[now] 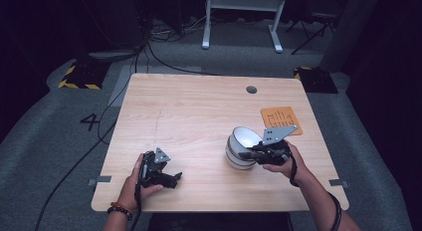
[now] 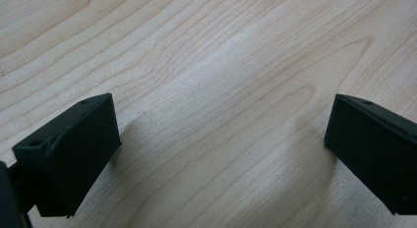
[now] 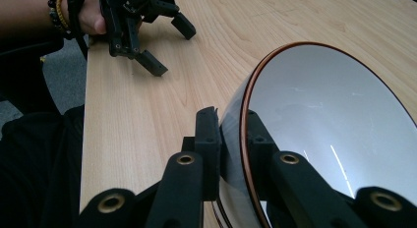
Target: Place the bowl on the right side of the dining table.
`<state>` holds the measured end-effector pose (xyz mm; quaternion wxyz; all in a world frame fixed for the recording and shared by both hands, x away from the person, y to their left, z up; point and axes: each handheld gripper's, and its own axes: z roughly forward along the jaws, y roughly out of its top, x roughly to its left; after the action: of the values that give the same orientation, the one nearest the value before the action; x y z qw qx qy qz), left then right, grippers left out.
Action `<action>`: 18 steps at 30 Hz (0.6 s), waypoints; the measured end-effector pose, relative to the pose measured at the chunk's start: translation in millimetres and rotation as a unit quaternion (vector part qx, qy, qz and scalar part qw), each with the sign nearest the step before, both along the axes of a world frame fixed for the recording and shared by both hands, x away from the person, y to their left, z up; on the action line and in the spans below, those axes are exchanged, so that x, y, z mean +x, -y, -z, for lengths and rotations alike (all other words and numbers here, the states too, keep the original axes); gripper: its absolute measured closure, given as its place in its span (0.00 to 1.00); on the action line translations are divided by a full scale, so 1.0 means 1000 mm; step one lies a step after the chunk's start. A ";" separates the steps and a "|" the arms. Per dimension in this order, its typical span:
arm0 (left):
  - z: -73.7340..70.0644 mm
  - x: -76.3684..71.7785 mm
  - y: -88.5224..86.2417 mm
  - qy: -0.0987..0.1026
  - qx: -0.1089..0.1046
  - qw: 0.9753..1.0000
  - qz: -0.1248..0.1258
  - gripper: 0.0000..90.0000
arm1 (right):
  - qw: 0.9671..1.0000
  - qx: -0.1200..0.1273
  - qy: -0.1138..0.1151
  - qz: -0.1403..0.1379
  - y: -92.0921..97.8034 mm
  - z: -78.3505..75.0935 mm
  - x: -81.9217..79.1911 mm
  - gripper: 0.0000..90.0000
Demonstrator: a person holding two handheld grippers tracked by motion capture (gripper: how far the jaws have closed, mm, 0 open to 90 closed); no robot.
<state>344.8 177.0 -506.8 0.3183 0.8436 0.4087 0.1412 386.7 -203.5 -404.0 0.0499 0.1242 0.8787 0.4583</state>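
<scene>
The white bowl with its thin brown rim sits tilted on the worktop, toward the right half and nearer the front edge. The right gripper has its jaws clamped on the bowl's rim, one inside, one outside. An orange mat lies behind it by the right edge. The left gripper rests near the front-left corner, jaws spread wide over bare wood.

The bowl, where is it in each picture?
High view: the bowl sits right of centre on the table, its rim pinched by the right hand-held gripper.
Left gripper view: not in it, just wood and two black jaws.
Right gripper view: the bowl is on the right, one jaw inside its rim, one outside.
Shared landmark: the pale wooden table.
</scene>
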 end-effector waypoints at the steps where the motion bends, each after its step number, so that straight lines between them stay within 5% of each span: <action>1: 0.000 0.000 0.000 -0.001 0.001 1.000 0.001 0.00 | 1.000 -0.001 0.000 0.001 0.000 -0.001 -0.001 0.90; 18: 0.000 0.000 0.000 0.000 0.000 1.000 0.000 0.00 | 1.000 -0.002 0.020 0.019 0.012 -0.013 -0.003 0.90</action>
<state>344.8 177.0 -506.7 0.3179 0.8440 0.4084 0.1410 384.0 -215.2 -390.9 0.0760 0.1318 0.8759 0.4578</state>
